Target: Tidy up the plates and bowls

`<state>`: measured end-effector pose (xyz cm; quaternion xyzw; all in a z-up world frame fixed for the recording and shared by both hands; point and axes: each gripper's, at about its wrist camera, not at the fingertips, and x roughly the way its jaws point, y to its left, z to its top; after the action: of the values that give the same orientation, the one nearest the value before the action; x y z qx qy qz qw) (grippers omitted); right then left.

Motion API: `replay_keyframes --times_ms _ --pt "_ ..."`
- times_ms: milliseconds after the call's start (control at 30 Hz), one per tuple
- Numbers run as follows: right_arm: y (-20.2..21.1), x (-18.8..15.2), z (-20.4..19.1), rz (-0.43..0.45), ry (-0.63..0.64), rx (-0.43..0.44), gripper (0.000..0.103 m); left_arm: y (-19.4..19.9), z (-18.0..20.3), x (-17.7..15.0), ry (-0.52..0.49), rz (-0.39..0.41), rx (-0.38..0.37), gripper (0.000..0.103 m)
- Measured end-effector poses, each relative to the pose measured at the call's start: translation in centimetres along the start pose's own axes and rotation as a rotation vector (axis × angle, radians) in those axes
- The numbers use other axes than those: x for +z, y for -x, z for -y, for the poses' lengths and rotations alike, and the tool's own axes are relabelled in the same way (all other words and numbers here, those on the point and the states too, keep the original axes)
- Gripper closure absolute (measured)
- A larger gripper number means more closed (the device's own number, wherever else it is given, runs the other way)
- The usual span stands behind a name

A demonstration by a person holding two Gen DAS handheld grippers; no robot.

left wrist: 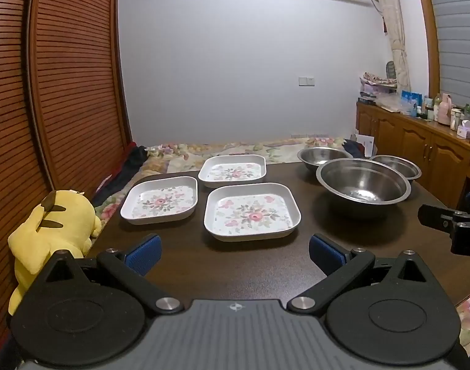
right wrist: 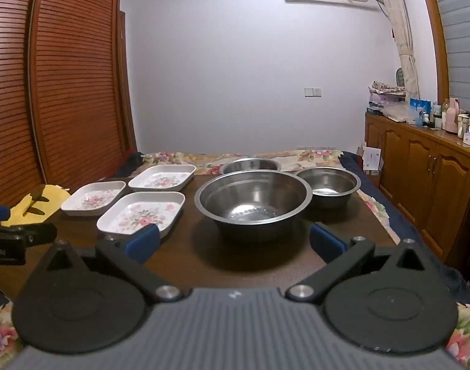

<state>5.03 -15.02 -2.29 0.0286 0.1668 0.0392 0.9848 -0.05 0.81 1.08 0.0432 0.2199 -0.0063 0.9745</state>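
Observation:
Three square white plates with pink flower prints lie on the dark table (left wrist: 235, 265): a near plate (left wrist: 251, 211), a left plate (left wrist: 159, 199) and a far plate (left wrist: 232, 171). To their right stand three steel bowls: a big bowl (left wrist: 362, 182), a far bowl (left wrist: 322, 155) and a small right bowl (left wrist: 396, 165). My left gripper (left wrist: 235, 254) hovers open just short of the near plate, holding nothing. My right gripper (right wrist: 235, 242) is open and empty in front of the big bowl (right wrist: 253, 200), with the near plate (right wrist: 142, 212) beside its left finger.
A yellow plush toy (left wrist: 50, 234) sits off the table's left edge. A bed with a floral cover (left wrist: 222, 149) lies behind the table. A wooden cabinet (right wrist: 419, 169) loaded with bottles stands at the right, louvered wooden doors (left wrist: 65, 92) at the left.

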Motion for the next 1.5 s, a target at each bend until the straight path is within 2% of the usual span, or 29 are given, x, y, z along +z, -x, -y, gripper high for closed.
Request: replay_keyframes --times_ms 1500 --pt "0.12 0.0 -0.08 0.01 0.0 -0.003 0.0 -0.03 0.46 -0.25 -0.003 0.001 0.003 0.0"
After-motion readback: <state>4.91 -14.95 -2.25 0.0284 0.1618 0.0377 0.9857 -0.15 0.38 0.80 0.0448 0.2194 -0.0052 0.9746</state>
